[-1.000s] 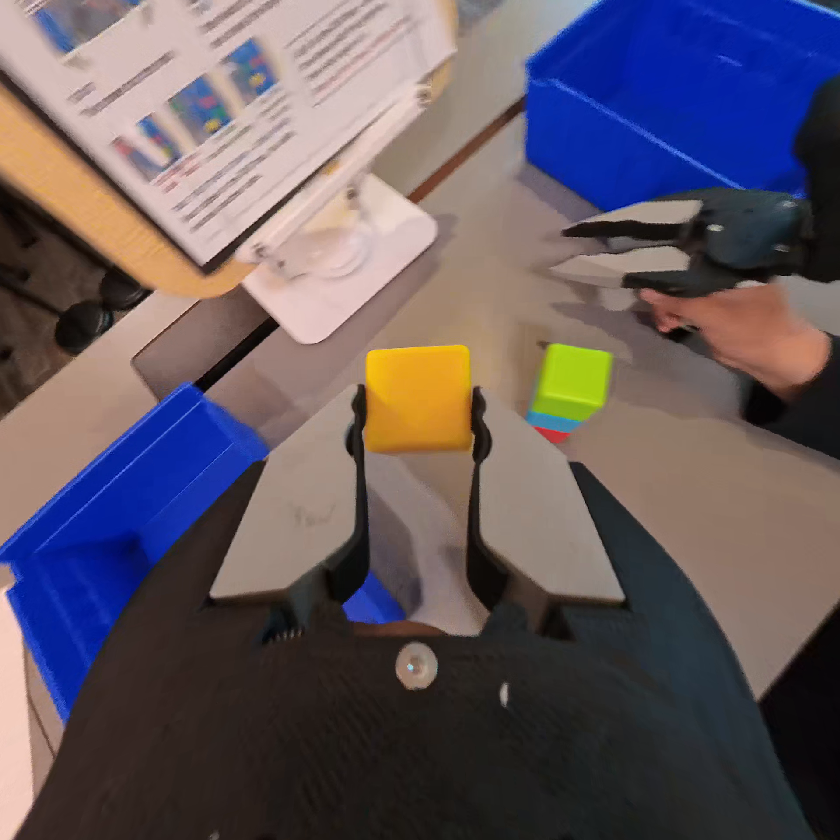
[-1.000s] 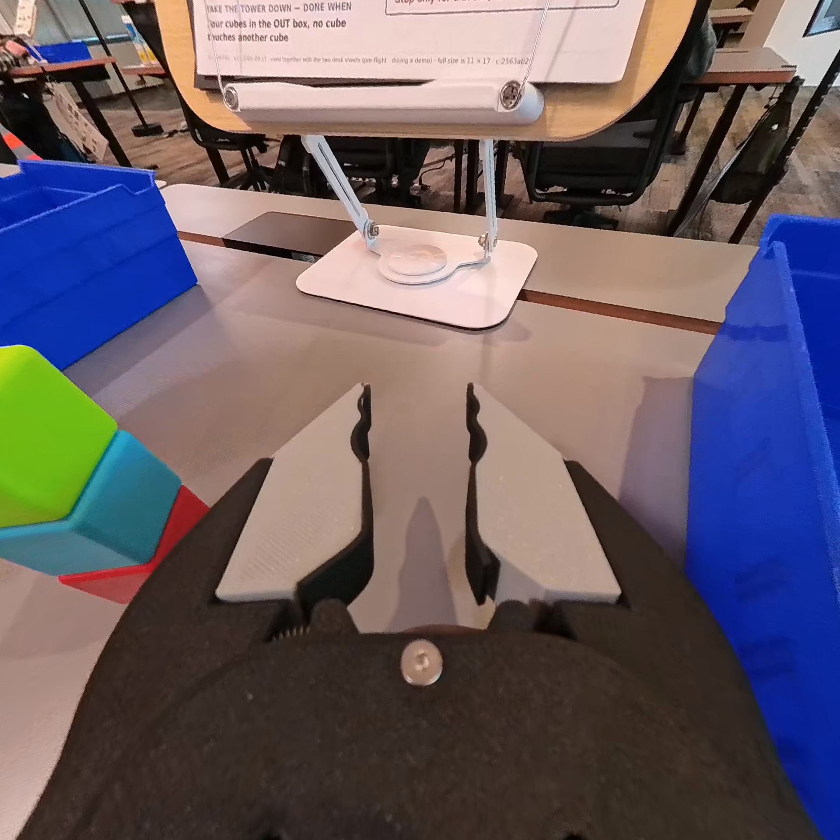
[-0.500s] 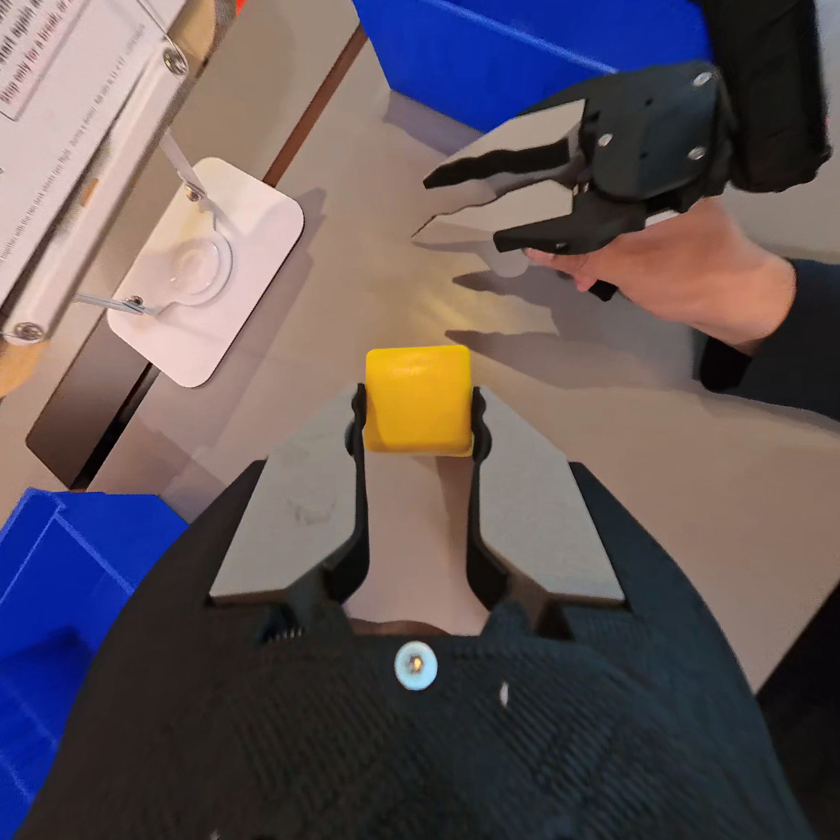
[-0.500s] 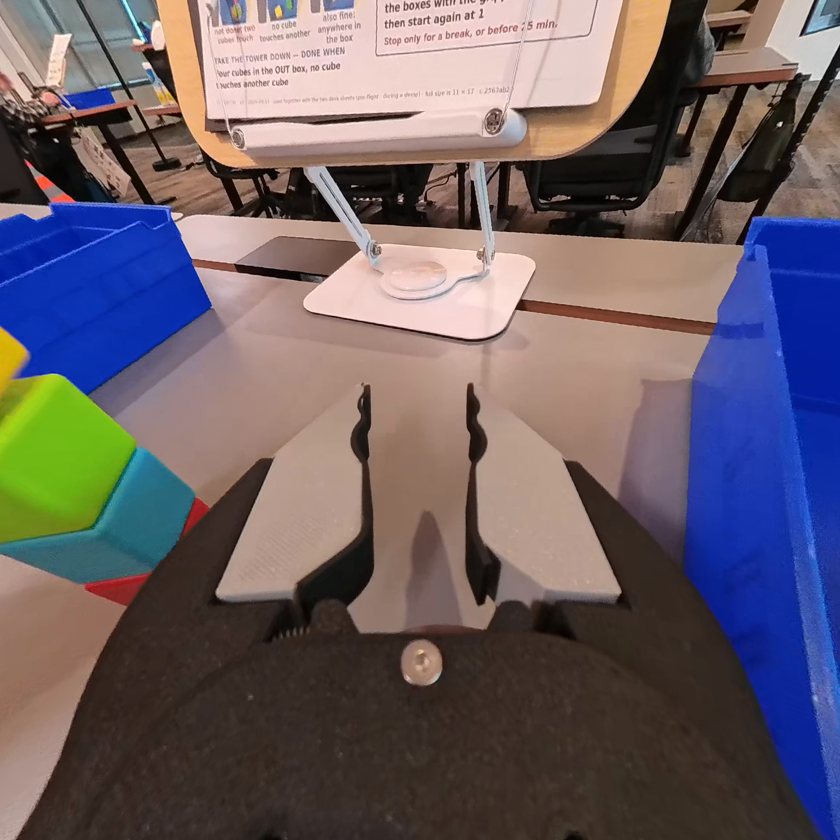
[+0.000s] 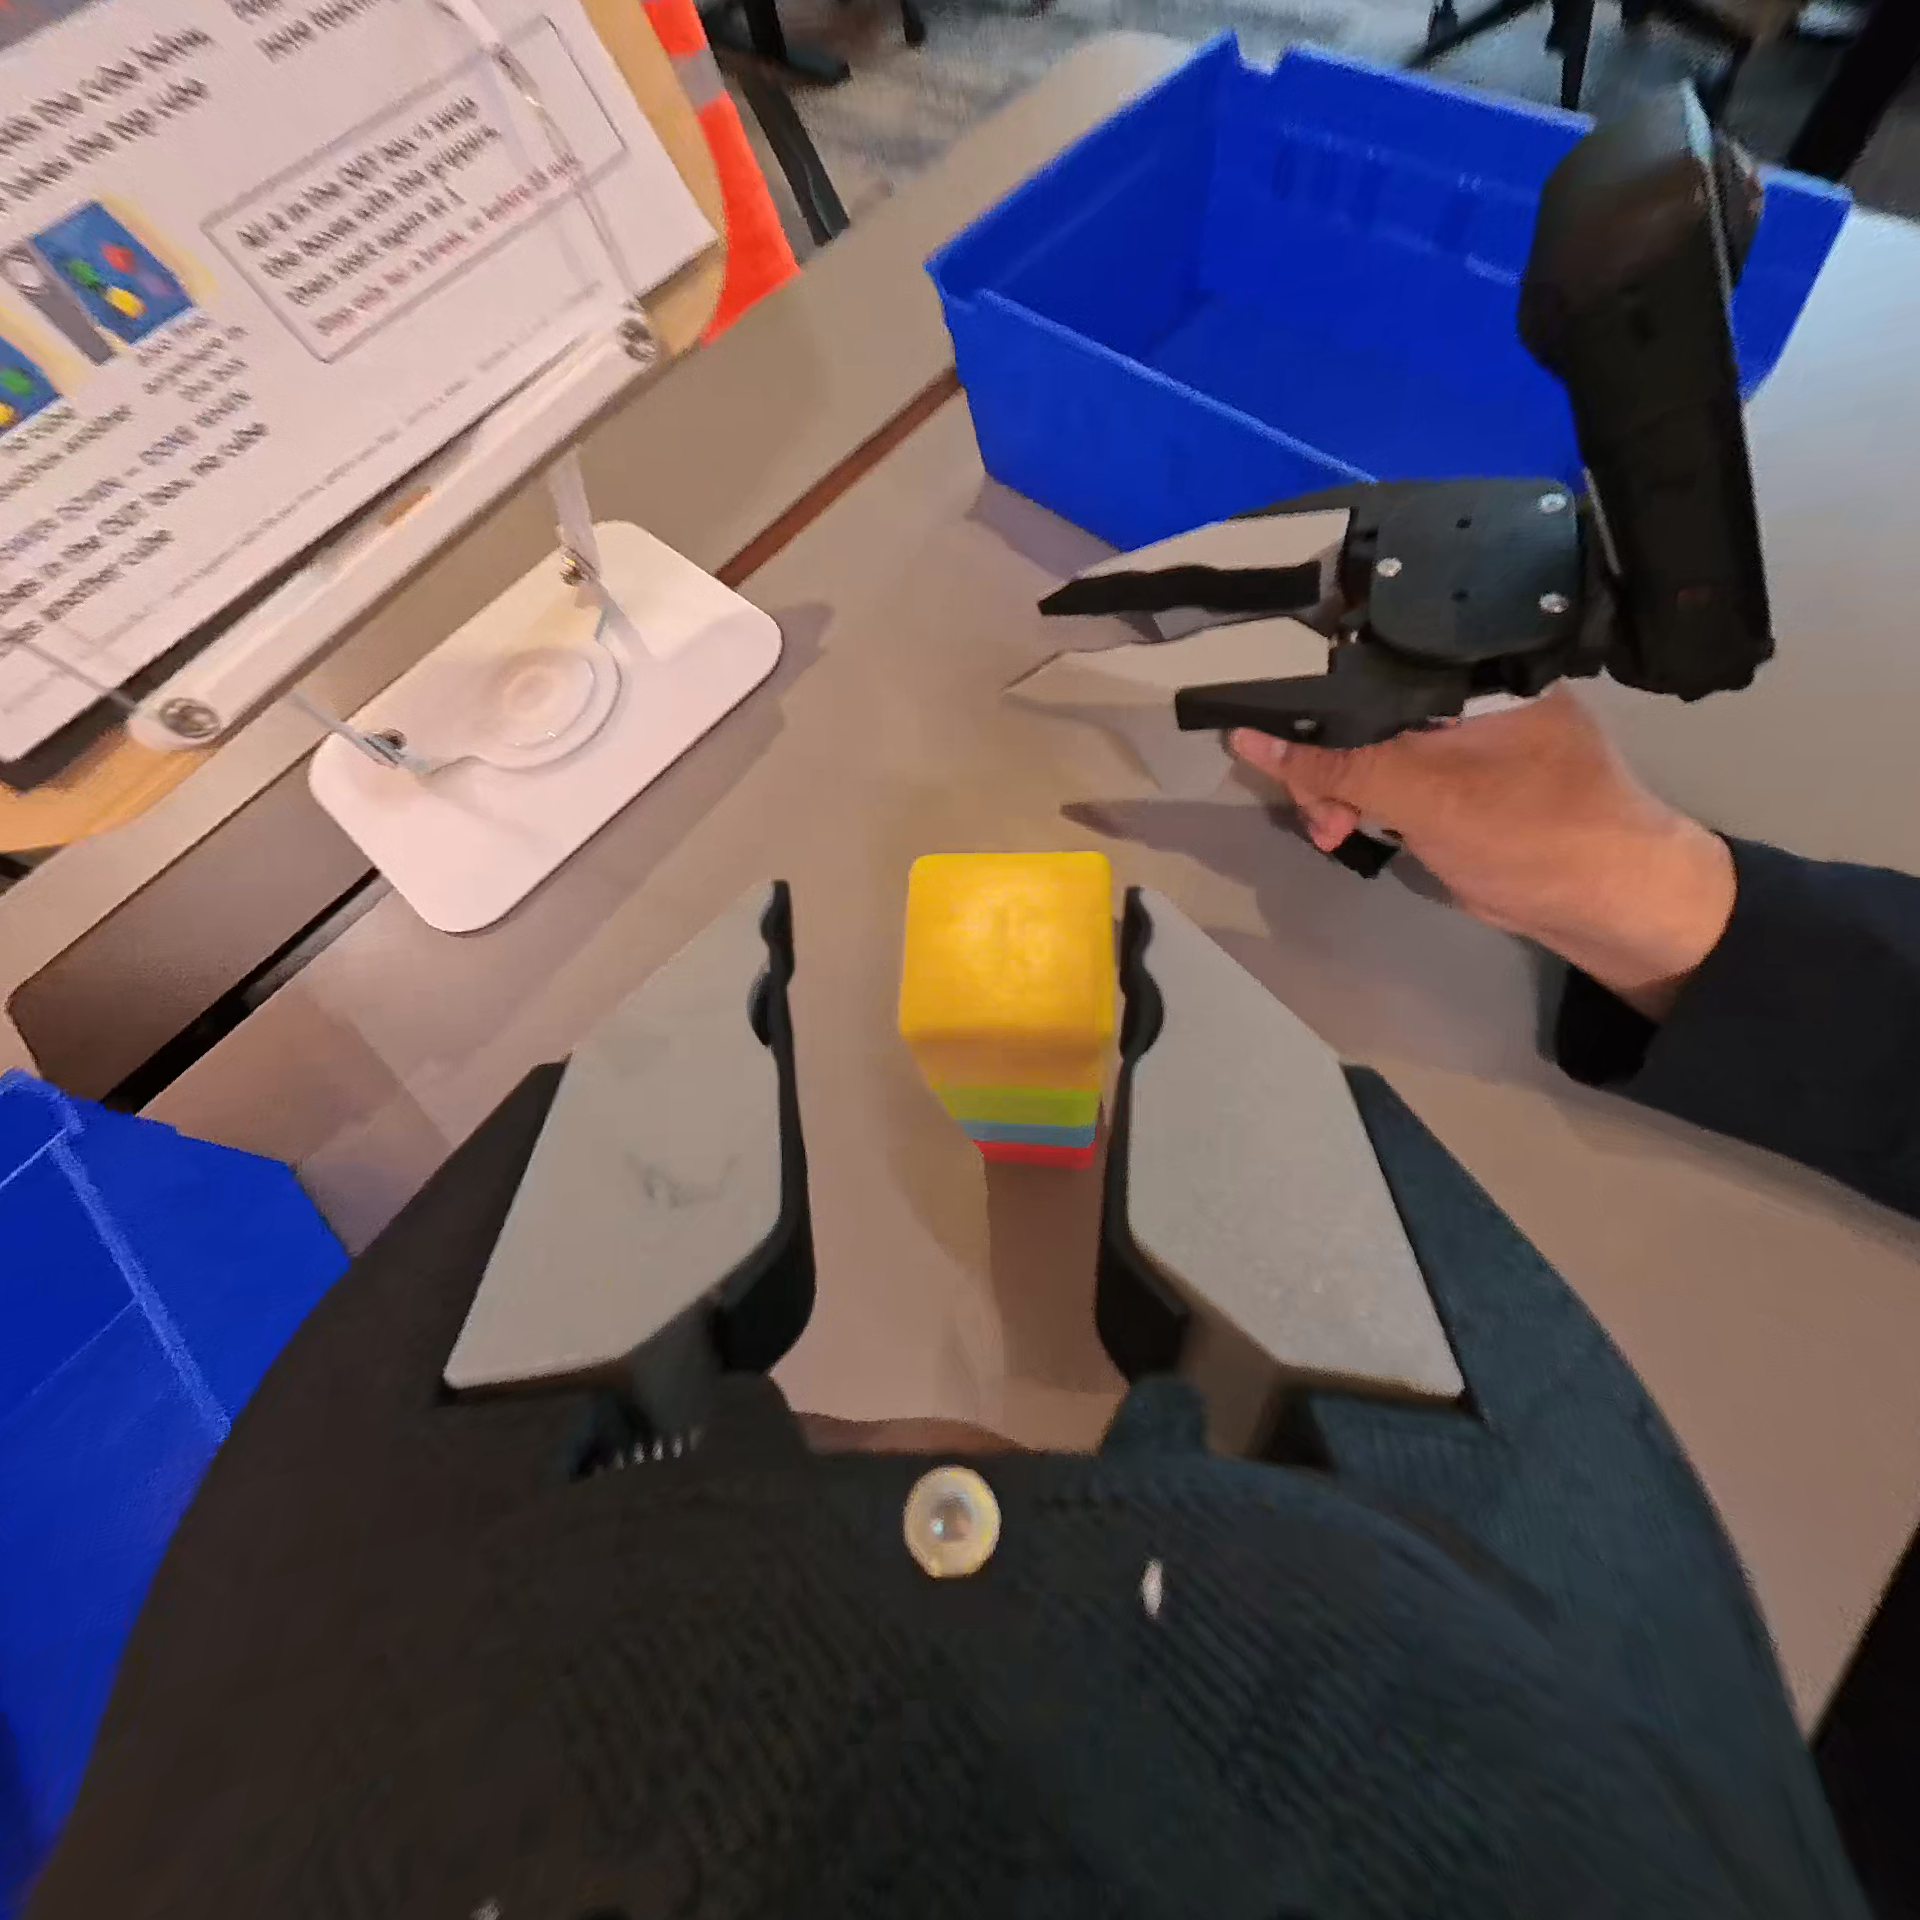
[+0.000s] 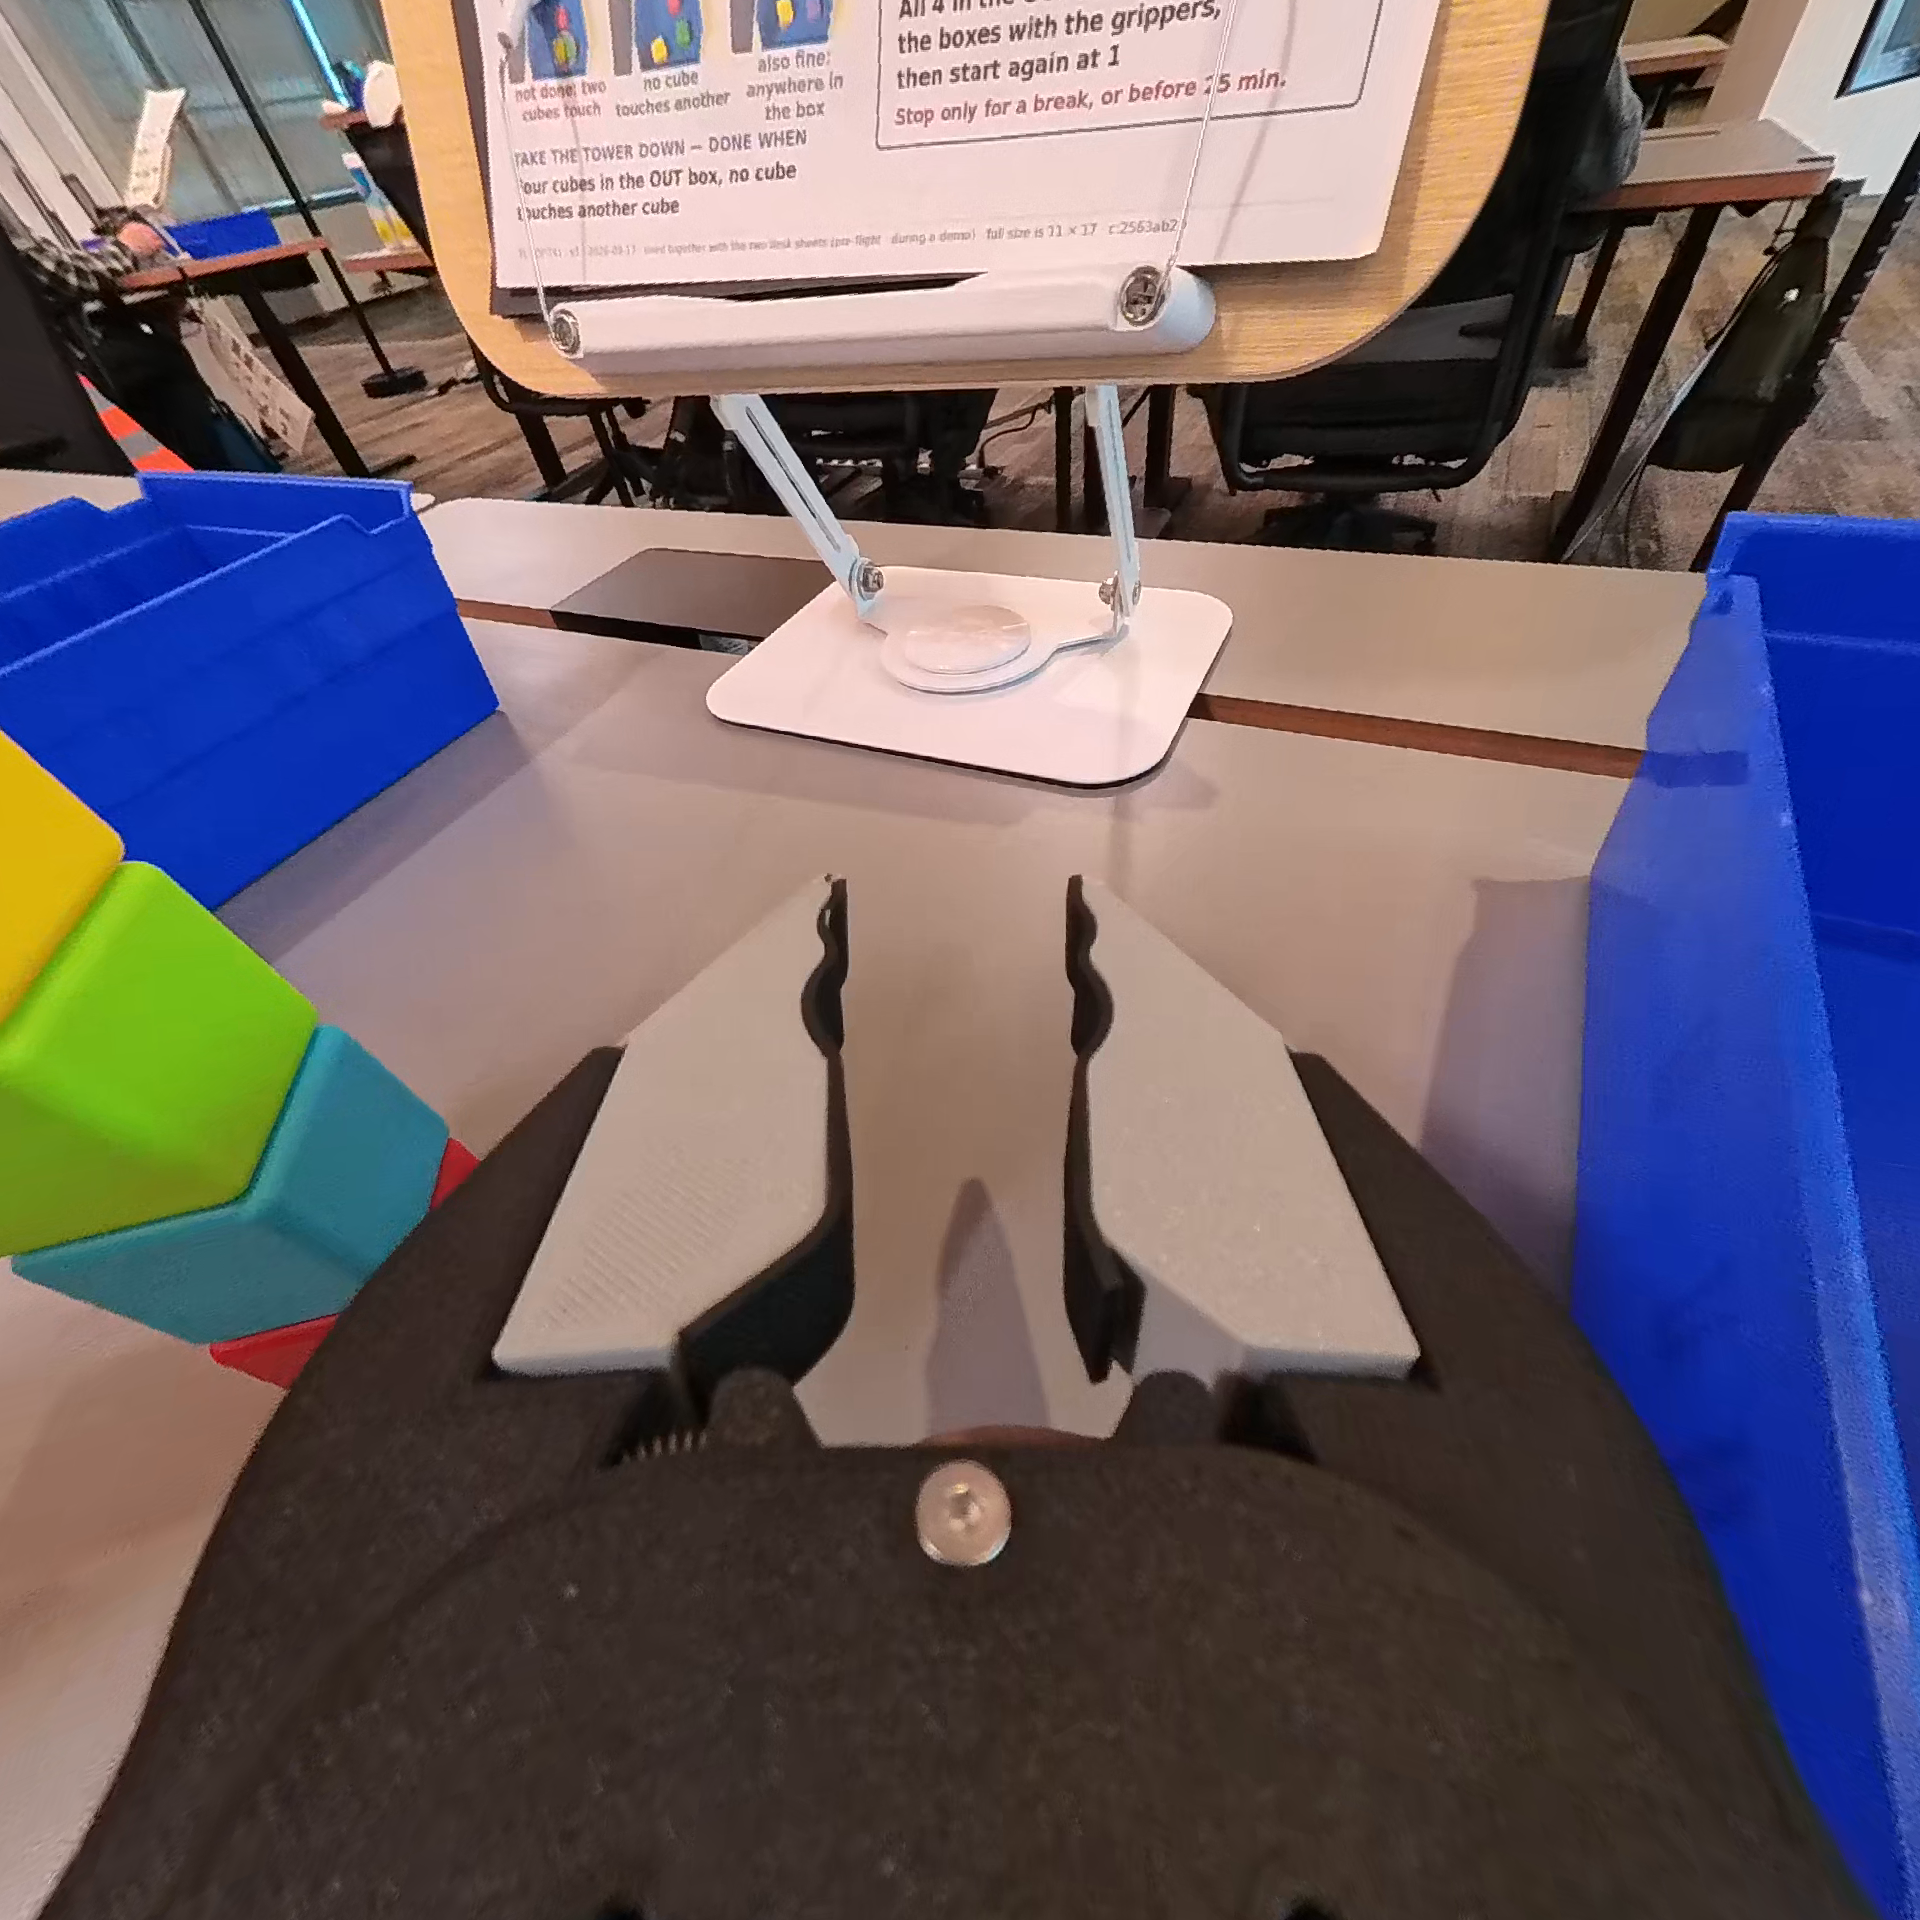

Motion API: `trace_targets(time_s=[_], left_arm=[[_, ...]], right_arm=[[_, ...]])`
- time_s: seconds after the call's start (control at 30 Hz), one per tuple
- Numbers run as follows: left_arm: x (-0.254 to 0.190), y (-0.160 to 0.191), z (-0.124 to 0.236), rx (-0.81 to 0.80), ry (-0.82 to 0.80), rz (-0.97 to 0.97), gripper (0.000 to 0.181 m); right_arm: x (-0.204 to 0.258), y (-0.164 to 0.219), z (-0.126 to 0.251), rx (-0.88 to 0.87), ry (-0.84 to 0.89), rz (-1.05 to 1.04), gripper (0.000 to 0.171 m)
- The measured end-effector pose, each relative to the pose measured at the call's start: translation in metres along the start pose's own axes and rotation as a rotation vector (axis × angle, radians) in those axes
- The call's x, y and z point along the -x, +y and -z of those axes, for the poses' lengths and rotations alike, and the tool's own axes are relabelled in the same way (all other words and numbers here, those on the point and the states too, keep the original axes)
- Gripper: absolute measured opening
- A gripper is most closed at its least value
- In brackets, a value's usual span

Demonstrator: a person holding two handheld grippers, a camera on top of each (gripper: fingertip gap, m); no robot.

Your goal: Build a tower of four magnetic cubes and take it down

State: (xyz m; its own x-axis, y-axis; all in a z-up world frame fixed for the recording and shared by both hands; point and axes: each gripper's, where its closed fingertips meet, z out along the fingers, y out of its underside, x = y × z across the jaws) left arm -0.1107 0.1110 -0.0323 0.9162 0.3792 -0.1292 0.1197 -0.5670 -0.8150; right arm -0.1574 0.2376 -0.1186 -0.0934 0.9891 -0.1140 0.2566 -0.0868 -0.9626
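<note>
We see the tower (image 5: 1023,1023) standing upright on the grey table (image 5: 1351,1299): a yellow cube (image 5: 1006,945) on top, then a green cube (image 5: 1023,1103), a teal cube (image 5: 1029,1130) and a red cube (image 5: 1031,1151) at the bottom, their sides lined up squarely. All four are plain, smooth blocks with softly rounded edges, and we find no brand or marking on them.

Our left gripper (image 5: 951,914) is spread around the top of the stack; the yellow cube sits near the right finger, with a clear gap on the left side. Our right gripper (image 6: 951,899) is also spread and holds nothing, pointing at bare table just to the right of the tower, whose cubes fill the left edge of its view.

Behind the tower, a white stand (image 6: 971,675) carries a wooden board with a printed instruction sheet (image 6: 935,125) of text and small coloured pictures. A blue bin (image 5: 1299,301) sits to the right, another blue bin (image 6: 229,644) to the left.
</note>
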Motion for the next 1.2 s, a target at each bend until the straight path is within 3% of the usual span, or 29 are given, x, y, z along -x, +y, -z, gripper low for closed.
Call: trace_targets(time_s=[0.2, 0.3, 0.6, 0.83, 0.97, 1.03, 1.2], left_arm=[[0.02, 0.016, 0.005, -0.215, -0.007, 0.199, 0.065], [0.023, 0.023, 0.008, -0.347, 0.068, 0.302, 0.064], [0.049, 0.021, 0.03, -0.613, 0.124, 0.389, 0.064], [0.009, 0.058, 0.008, -0.571, 0.325, 0.172, 0.068], [0.02, 0.077, -0.004, -0.507, 0.302, 0.145, 0.068], [0.015, 0.083, -0.01, -0.482, 0.353, 0.172, 0.057], [0.0, 0.09, -0.028, -0.407, 0.305, 0.07, 0.058]], right_arm=[[0.002, 0.001, -0.001, 0.005, 0.004, 0.028, 0.039], [0.004, 0.001, -0.001, 0.005, 0.004, 0.04, 0.039], [0.004, 0.005, -0.004, 0.014, -0.007, 0.054, 0.04], [0.047, -0.041, 0.027, -0.185, -0.306, -0.007, 0.043], [0.088, -0.046, 0.046, -0.193, -0.525, 0.072, 0.035], [0.099, -0.043, 0.05, -0.189, -0.565, 0.137, 0.036], [0.09, -0.034, 0.047, -0.171, -0.513, 0.237, 0.037]])
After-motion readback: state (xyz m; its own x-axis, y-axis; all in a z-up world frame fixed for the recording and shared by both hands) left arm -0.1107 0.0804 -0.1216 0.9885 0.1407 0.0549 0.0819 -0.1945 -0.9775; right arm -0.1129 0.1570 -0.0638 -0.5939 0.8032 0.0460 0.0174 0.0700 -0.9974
